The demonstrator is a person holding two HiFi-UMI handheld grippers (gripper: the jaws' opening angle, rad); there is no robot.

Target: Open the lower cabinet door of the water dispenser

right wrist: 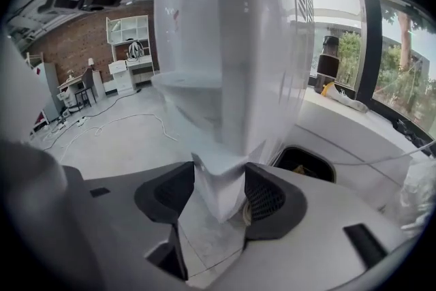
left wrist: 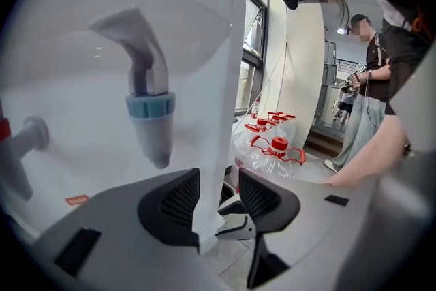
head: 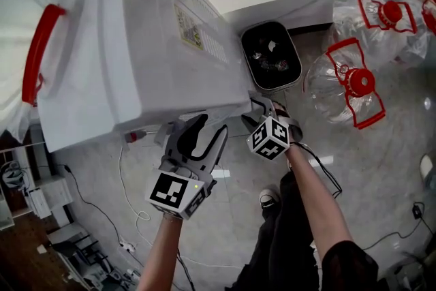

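The white water dispenser (head: 136,44) fills the upper left of the head view, seen from above; its lower cabinet door is hidden under the top. My left gripper (head: 208,126) reaches up to its front, and my right gripper (head: 262,111) is at its right front corner. In the left gripper view, the open left gripper (left wrist: 218,204) straddles the dispenser's front corner edge (left wrist: 212,146), below the blue tap (left wrist: 150,112). In the right gripper view, the right gripper (right wrist: 219,194) stands wide, and a white ledge corner (right wrist: 218,170) of the dispenser fills the gap.
A black bin (head: 271,56) sits just right of the dispenser. Large water bottles with red handles (head: 347,82) lie on the floor farther right. Cables (head: 129,201) run over the floor at left. Another person (left wrist: 371,92) stands in the background.
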